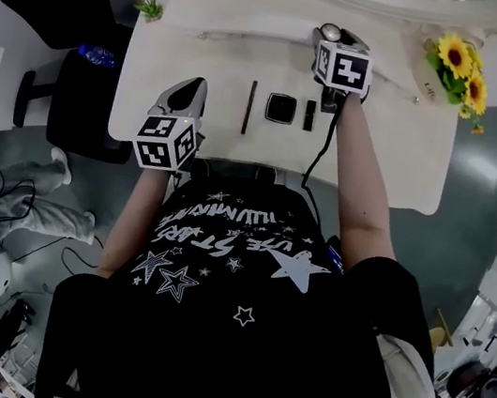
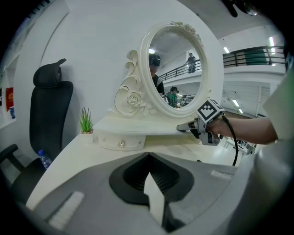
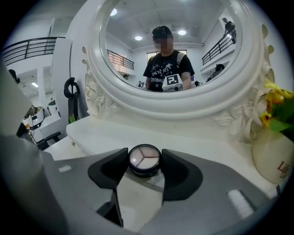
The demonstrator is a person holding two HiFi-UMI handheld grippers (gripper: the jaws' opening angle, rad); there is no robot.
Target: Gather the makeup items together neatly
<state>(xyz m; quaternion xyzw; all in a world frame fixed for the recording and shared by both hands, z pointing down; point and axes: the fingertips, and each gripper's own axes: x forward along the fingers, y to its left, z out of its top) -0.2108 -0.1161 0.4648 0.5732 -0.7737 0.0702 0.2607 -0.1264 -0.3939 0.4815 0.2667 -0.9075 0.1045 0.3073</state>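
Note:
A round eyeshadow pot (image 3: 144, 159) with a clear lid stands on the raised shelf (image 3: 193, 137) under the mirror. My right gripper (image 3: 145, 155) is shut on it, a pad touching each side. The head view shows that gripper (image 1: 332, 38) at the shelf, far centre of the table. On the white tabletop (image 1: 379, 159) lie a thin dark pencil (image 1: 249, 106), a square black compact (image 1: 282, 108) and a dark lipstick (image 1: 309, 115) in a row. My left gripper (image 1: 194, 88) hovers over the table's front left, jaws shut and empty (image 2: 148, 155).
An oval white mirror (image 3: 170, 55) backs the shelf. A vase of yellow flowers (image 1: 460, 67) stands far right, a small green plant (image 1: 150, 6) far left. Left of the table are a black chair (image 1: 66, 18) and a water bottle (image 1: 96, 55).

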